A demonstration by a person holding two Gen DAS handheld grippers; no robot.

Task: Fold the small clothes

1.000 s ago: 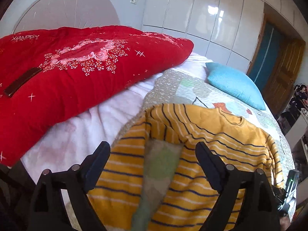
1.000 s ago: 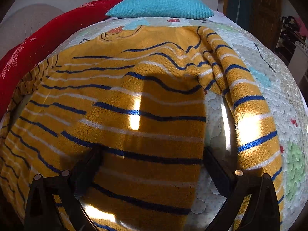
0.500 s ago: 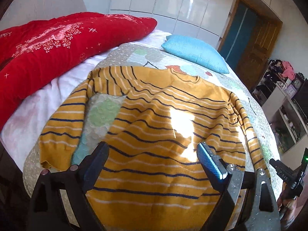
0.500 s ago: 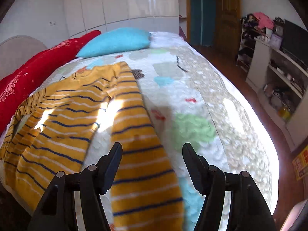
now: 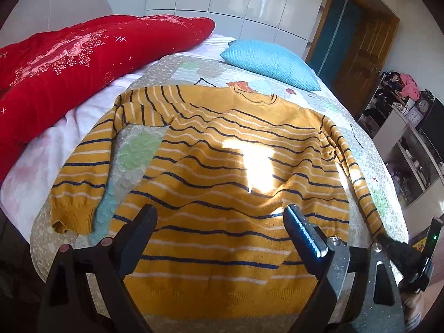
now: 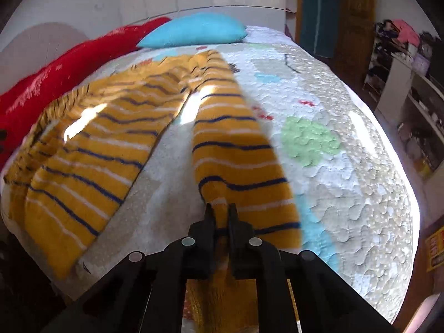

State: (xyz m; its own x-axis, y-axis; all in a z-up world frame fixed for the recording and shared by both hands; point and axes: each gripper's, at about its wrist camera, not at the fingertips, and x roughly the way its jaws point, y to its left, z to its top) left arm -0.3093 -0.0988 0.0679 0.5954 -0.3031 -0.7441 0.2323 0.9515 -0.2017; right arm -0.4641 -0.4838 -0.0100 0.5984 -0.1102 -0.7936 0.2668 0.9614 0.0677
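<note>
With the right gripper [image 6: 220, 212] just closed on the mustard-yellow striped knit sweater's [image 5: 222, 172] sleeve [image 6: 238, 166] and the left gripper [image 5: 222, 230] spread empty, its shallow bite may slip.

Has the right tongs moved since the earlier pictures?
Yes. The right tongs went rightward, away from the red quilt, and just closed on the sweater's sleeve.

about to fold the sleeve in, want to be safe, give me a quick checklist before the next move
1. Right tongs shut on the sleeve, having just closed: ok.
2. Left tongs open above the sweater hem, gripping nothing: ok.
3. Sweater body flat on the quilt: ok.
4. Other sleeve spread out, not yet folded: not ok.
5. Both sleeve layers caught: cannot tell.
</note>
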